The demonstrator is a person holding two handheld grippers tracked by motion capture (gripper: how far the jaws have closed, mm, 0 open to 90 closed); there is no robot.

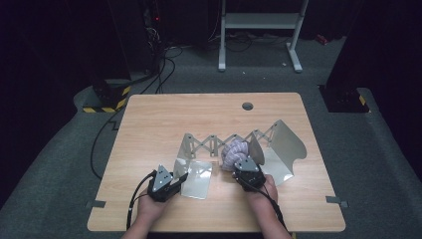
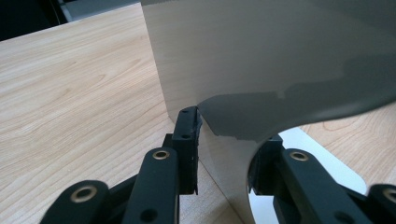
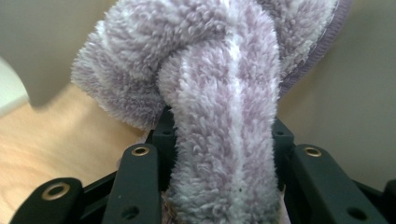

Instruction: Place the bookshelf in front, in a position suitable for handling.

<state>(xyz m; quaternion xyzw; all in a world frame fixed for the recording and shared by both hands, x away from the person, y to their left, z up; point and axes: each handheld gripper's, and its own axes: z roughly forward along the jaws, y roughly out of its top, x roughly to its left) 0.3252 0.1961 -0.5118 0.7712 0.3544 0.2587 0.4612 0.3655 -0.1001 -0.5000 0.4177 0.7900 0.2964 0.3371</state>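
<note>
At centre frame I see the grey folding rack (image 1: pixel 278 142) stretched across the table (image 1: pixel 149 129), my left gripper (image 1: pixel 171 185) clamped on its near panel. My right gripper (image 1: pixel 242 172) squeezes the fluffy lilac-and-white towel (image 3: pixel 224 116), lower centre-right.

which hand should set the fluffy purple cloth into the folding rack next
Right: the right gripper already clamps the purple cloth beside the rack, while the left gripper grips the rack's metal plate.

Expanding rack (image 1: pixel 234 142) on table (image 1: pixel 149 129); fluffy slipper (image 1: pixel 235 152) between its plates; grippers at near side.
</note>
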